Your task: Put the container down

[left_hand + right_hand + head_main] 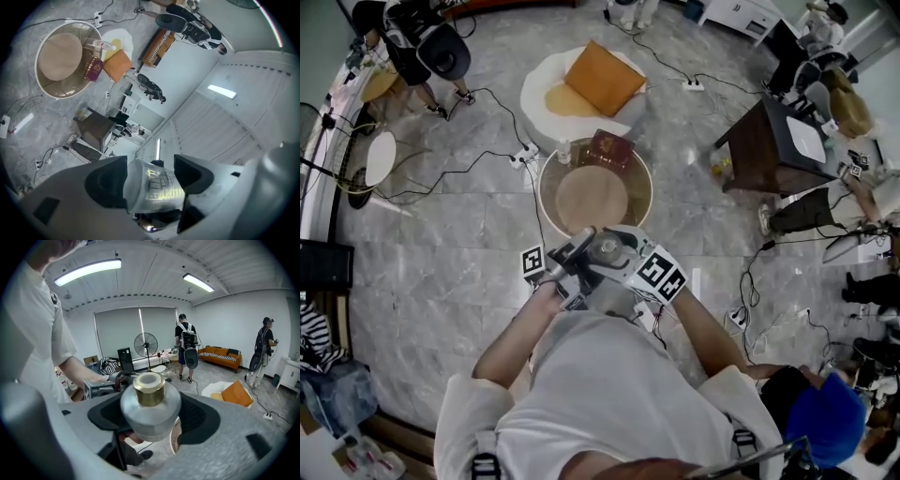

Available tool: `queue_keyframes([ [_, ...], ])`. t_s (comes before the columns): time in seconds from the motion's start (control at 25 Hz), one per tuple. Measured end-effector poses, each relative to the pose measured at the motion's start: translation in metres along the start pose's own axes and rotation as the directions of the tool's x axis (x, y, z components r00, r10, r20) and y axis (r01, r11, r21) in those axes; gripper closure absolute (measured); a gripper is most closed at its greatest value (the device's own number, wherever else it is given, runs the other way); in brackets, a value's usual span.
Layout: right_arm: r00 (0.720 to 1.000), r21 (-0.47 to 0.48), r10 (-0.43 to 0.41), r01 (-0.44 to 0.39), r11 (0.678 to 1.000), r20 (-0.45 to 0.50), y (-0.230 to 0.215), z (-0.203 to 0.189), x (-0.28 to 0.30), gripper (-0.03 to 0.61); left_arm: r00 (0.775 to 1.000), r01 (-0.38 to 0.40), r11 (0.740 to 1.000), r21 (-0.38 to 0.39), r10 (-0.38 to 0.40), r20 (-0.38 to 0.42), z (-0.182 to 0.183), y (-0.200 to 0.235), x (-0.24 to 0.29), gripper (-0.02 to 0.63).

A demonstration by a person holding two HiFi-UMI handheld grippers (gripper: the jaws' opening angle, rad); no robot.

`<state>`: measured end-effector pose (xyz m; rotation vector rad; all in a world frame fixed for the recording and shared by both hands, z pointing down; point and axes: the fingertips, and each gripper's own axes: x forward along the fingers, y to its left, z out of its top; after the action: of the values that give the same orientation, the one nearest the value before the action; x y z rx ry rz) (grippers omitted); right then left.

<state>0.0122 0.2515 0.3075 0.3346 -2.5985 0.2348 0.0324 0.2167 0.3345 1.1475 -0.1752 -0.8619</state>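
in front of the person's chest, at the near rim of the round table (543, 192), the frosted container (150, 420) is held off the surface; right gripper (151, 409) jaws pinch its body below the gold neck; left gripper (151, 180) jaws clamp its labelled end.

A round glass-top table (639, 187) stands on the grey marble floor (441, 244). A maroon booklet (609, 148) and a clear bottle (564, 150) rest at its far edge. Farther off, an orange cushion (602, 77) lies on a white pouf (540, 86). A dark side table (759, 150) stands to the right.
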Motion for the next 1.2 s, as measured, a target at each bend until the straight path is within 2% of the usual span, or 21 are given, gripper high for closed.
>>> queue_keyframes([
  [0.32, 0.999, 0.024, -0.037, 0.037, 0.999, 0.003, -0.03, 0.021, 0.038, 0.241, 0.999, -0.03, 0.999, -0.015, 0.029, -0.046, 0.047, -0.018, 0.004, 0.314],
  [0.72, 0.998, 0.053, -0.063, 0.063, 0.997, -0.004, -0.049, 0.028, 0.053, 0.241, 0.996, -0.053, 0.998, -0.032, 0.051, -0.075, 0.07, -0.02, 0.011, 0.314],
  [0.96, 0.998, 0.055, -0.056, 0.056, 0.997, -0.001, -0.06, 0.021, 0.054, 0.241, 0.997, -0.056, 0.998, -0.035, 0.054, -0.062, 0.077, -0.014, 0.018, 0.314],
  [1.2, 1.0, 0.056, -0.027, 0.027, 0.998, -0.005, -0.105, 0.017, 0.05, 0.241, 0.998, -0.053, 0.998, -0.036, 0.052, -0.02, 0.101, -0.006, 0.055, 0.314],
])
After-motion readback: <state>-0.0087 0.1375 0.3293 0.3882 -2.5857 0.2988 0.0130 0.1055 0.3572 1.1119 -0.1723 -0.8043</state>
